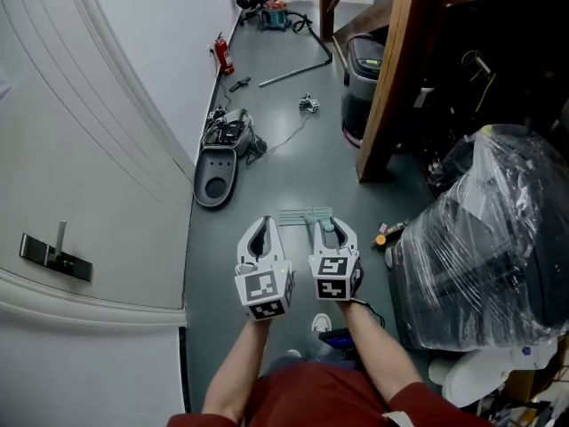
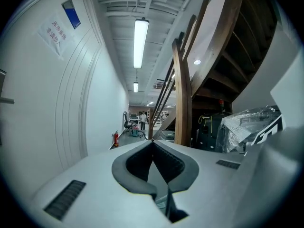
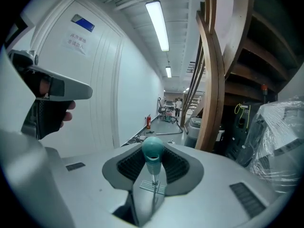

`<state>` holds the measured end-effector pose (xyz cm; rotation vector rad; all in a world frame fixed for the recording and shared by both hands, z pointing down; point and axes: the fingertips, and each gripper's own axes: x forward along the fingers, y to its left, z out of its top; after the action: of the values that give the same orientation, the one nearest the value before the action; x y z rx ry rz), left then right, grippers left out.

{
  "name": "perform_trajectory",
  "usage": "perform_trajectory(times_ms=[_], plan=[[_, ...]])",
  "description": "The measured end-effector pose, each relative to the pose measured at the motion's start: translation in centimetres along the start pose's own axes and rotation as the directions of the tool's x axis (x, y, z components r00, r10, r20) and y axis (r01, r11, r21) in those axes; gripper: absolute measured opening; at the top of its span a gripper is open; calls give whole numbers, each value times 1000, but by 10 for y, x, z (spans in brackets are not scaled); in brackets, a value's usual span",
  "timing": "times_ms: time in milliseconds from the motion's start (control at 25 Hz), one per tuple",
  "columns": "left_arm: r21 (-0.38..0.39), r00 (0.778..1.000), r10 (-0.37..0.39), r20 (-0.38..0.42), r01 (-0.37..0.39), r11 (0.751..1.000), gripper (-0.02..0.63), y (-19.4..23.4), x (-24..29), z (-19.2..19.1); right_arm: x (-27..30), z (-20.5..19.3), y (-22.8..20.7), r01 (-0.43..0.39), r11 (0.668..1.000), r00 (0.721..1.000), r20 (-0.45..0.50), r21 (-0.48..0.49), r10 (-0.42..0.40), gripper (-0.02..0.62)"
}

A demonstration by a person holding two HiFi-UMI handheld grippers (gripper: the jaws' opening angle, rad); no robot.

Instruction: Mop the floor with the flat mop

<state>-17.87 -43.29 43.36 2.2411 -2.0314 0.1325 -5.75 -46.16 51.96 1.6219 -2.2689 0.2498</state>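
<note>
The flat mop stands upright in front of me. Its teal handle top [image 3: 153, 148] sits between the jaws of my right gripper [image 3: 153, 161], which is shut on it. The thin pole runs down to the pale flat mop head [image 3: 153, 188] on the grey floor. In the head view the mop head [image 1: 305, 214] lies just beyond the right gripper [image 1: 327, 227], and the teal handle [image 1: 328, 226] shows at its tips. Just to the left of it, my left gripper [image 1: 264, 224] is held level. The left gripper [image 2: 152, 142] has its jaws meeting at the tip with nothing between them.
A white door [image 1: 55, 254] and curved wall run along the left. A grey dustpan-like base [image 1: 214, 176], a red fire extinguisher [image 1: 222, 54] and tools lie by the wall. On the right stand a wooden stair post [image 1: 391, 78], a black bin [image 1: 363, 69] and a plastic-wrapped bundle [image 1: 489, 238].
</note>
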Motion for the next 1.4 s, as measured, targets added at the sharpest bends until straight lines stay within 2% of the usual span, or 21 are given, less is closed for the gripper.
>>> perform_trajectory(times_ms=[240,640,920,1400], plan=[[4,1000,7,12,-8,1000,14,-11,25,8,15,15,-20,-9,1000,1000,22,14,8,115],[-1,1000,-5,6,5,1000,14,-4,43,10,27,24,-19,-1,1000,1000,27,25,1,115],[-6,1000,-6,9,6,1000,14,-6,42,15,24,22,-19,-7,1000,1000,18,27,6,115],[9,1000,10,-16,-10,1000,14,-20,28,-2,11,8,-26,-30,999,1000,-5,36,30,115]])
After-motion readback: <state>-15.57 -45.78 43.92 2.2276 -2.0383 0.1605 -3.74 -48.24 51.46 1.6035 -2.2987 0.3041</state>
